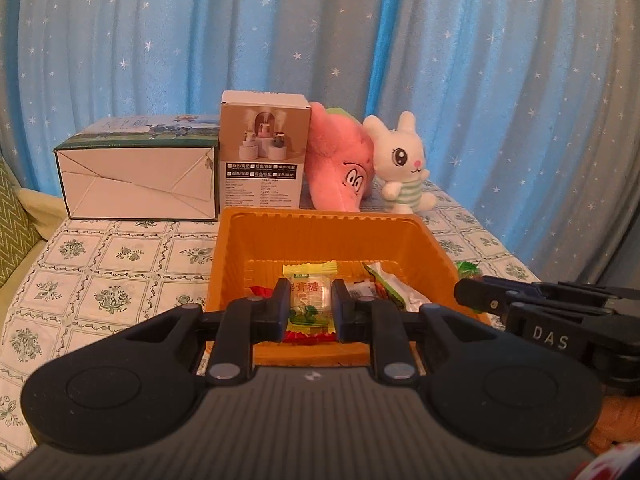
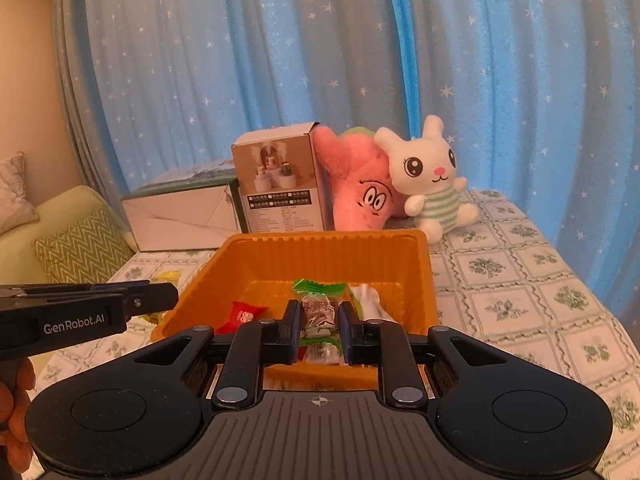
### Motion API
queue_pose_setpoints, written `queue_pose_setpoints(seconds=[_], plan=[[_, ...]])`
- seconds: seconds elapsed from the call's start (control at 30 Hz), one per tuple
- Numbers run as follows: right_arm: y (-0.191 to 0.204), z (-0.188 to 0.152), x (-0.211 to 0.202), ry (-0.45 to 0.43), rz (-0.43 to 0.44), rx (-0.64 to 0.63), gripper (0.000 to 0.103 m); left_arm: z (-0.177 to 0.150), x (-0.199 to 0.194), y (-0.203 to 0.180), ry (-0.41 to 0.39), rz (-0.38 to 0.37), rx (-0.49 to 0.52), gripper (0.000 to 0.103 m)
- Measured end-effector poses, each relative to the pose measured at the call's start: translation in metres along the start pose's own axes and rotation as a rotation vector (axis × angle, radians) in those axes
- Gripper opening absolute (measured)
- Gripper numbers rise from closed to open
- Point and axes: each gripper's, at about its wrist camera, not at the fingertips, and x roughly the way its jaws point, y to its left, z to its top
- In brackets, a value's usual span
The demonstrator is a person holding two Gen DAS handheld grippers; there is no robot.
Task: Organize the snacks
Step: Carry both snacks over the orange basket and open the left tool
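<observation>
1. While your left gripper point(image 1: 310, 308) hangs over the near part of the orange tray point(image 1: 320, 226), its jaws are squeezed tight on a yellow candy point(image 1: 310, 294); the wrapper sticks out past the tips and back behind them.
2. Your right gripper point(image 2: 319, 330) is pinched on a green candy point(image 2: 319, 312) too; it sits right between the jaws, over the same tray.
3. Past your left jaws, down in the tray, you can see a white and green packet point(image 1: 386, 286) a bit to the right; a red candy point(image 2: 245, 312) lies to the left of your right jaws.
4. Far beyond both jaws, behind the tray, stand a small box point(image 1: 264, 148), a pink plush point(image 1: 340, 160) and a white bunny point(image 1: 404, 160); a long white box point(image 1: 136, 178) lies to the left of them.
</observation>
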Motion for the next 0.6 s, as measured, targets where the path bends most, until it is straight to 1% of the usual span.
queue_pose_setpoints(seconds=[0.33,0.6], plan=[[-0.021,0.015,0.042,0.024,0.002,0.043,0.02,0.007,0.041,0.015,0.029,-0.004,-0.032,0.019],[-0.028,0.017,0.06,0.046,0.003,0.056,0.02,0.008,0.057,0.021,0.048,0.001,-0.03,0.019]])
